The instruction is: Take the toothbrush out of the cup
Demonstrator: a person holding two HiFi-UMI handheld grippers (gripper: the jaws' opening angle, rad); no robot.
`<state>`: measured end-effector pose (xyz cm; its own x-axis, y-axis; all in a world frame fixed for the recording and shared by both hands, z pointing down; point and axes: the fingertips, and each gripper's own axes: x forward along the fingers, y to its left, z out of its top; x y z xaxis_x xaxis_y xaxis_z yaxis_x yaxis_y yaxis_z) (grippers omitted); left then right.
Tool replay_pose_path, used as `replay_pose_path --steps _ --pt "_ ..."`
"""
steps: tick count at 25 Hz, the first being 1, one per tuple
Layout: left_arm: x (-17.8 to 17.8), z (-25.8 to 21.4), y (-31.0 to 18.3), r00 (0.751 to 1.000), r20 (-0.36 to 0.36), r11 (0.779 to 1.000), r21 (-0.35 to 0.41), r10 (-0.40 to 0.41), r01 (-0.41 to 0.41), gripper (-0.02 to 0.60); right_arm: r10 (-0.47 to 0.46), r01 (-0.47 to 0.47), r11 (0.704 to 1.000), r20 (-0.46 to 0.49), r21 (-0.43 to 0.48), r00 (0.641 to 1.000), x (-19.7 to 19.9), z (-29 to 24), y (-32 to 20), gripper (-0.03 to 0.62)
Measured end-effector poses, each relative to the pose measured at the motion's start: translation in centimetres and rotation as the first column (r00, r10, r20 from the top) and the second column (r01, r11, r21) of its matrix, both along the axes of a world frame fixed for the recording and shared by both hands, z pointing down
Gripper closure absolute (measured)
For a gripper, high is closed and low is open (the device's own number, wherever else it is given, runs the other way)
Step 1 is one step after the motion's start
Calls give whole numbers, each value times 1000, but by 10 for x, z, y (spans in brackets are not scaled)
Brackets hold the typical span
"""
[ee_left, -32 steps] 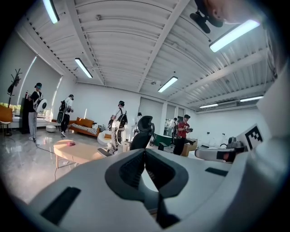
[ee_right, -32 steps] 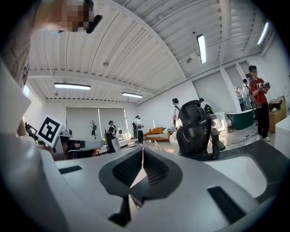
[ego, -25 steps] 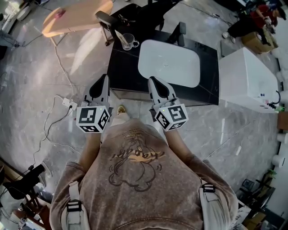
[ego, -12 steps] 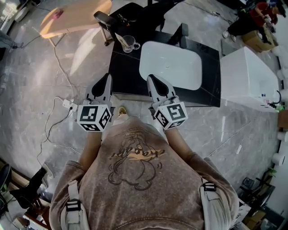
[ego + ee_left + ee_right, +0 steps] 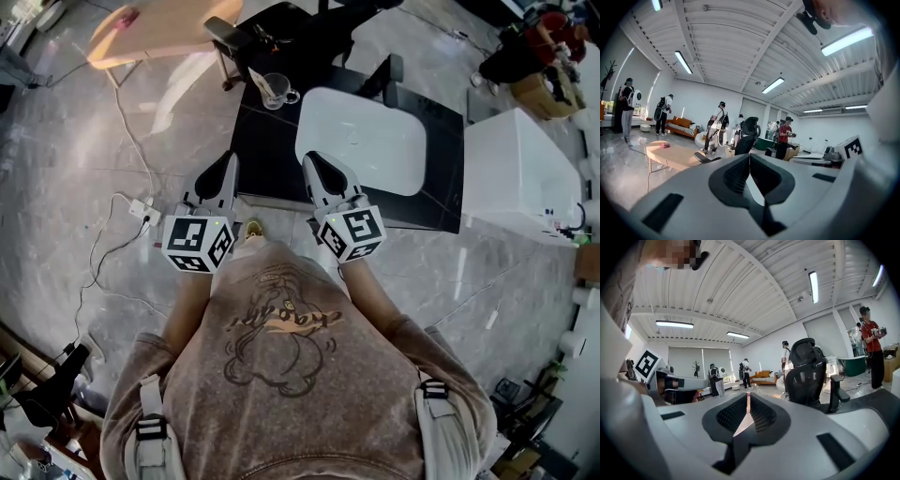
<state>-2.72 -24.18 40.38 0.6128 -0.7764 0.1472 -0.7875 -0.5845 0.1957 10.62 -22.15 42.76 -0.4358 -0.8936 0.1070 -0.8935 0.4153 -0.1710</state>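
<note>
I am holding my left tool [image 5: 228,159] and right tool [image 5: 312,159] shut and empty at the near edge of the counter [image 5: 264,141], the cup [image 5: 276,91] with the toothbrush [image 5: 255,78] standing well ahead of them, so reaching in unopened is risking knocking the cup over.

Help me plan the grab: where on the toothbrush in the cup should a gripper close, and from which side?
Probably the toothbrush shaft sticking out above the cup rim. It leans toward the head view's left, so come from above there, jaws across it.
</note>
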Motion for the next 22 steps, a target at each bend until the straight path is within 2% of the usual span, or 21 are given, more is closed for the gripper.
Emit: replay_pose_path --steps 22 --pt "-2 14 0 999 -23 999 -43 -28 27 563 -62 56 995 -66 -84 996 -22 59 -136 574"
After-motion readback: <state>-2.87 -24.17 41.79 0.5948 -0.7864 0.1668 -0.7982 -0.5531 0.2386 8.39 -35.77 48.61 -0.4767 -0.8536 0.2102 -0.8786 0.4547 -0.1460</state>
